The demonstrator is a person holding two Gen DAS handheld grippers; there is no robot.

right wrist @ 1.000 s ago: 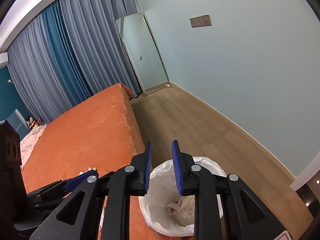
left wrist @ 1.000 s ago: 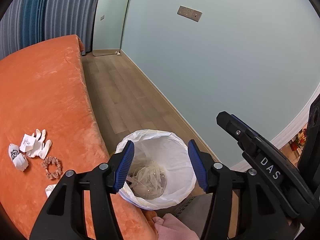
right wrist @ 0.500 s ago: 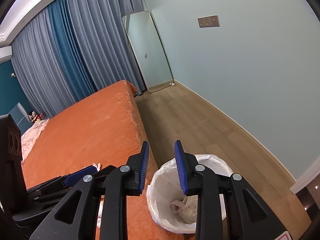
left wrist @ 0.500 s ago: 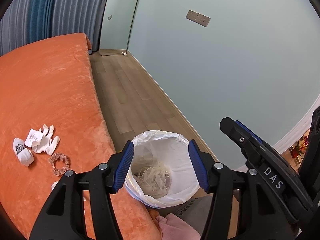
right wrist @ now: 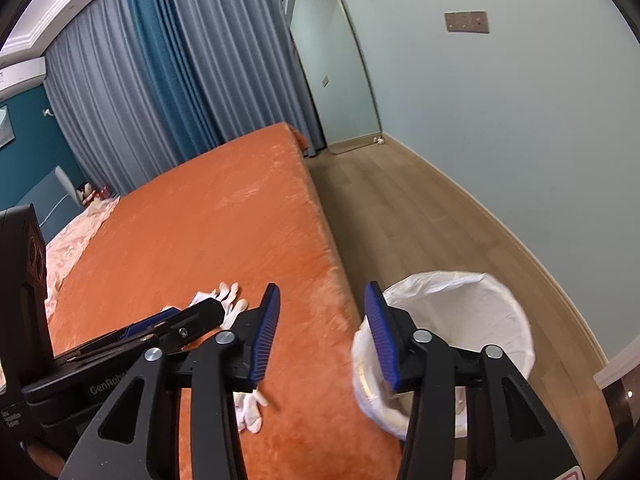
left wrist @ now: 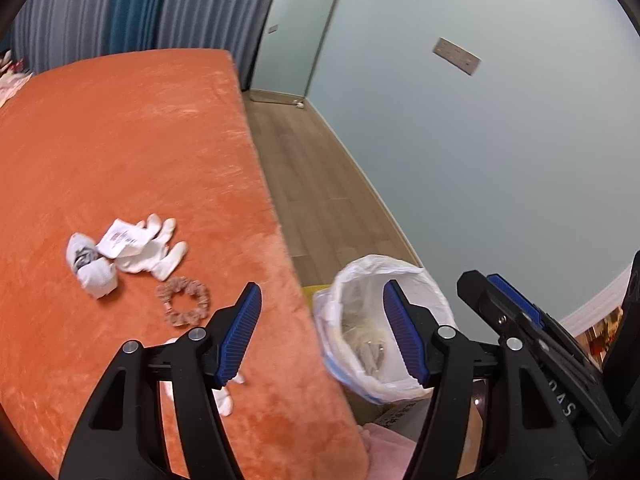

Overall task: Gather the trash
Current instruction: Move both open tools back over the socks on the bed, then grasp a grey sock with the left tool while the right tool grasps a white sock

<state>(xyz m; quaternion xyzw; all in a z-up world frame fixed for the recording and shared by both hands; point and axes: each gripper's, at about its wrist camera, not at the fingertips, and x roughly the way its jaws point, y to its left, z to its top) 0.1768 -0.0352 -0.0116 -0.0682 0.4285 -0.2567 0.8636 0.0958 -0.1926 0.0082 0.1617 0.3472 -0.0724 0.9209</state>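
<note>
A bin lined with a white bag [left wrist: 384, 320] stands on the floor beside the orange bed [left wrist: 120, 152]; it also shows in the right wrist view [right wrist: 460, 336] with trash inside. On the bed lie a white glove with a paper label [left wrist: 140, 248], a crumpled white sock [left wrist: 90, 266], a pink scrunchie [left wrist: 184, 300] and another white glove [right wrist: 250, 408] under the grippers. My left gripper [left wrist: 322, 334] is open and empty above the bed's edge. My right gripper [right wrist: 320, 336] is open and empty, just right of the left one.
A wooden floor strip [right wrist: 400, 208] runs between the bed and the pale wall. A mirror [right wrist: 332, 68] leans at the far end by blue curtains [right wrist: 152, 72]. A pink cloth [right wrist: 72, 240] lies at the bed's left side.
Both grippers have swung left from over the bin toward the bed. The right gripper has opened from nearly shut to wide open. The left stayed open.
</note>
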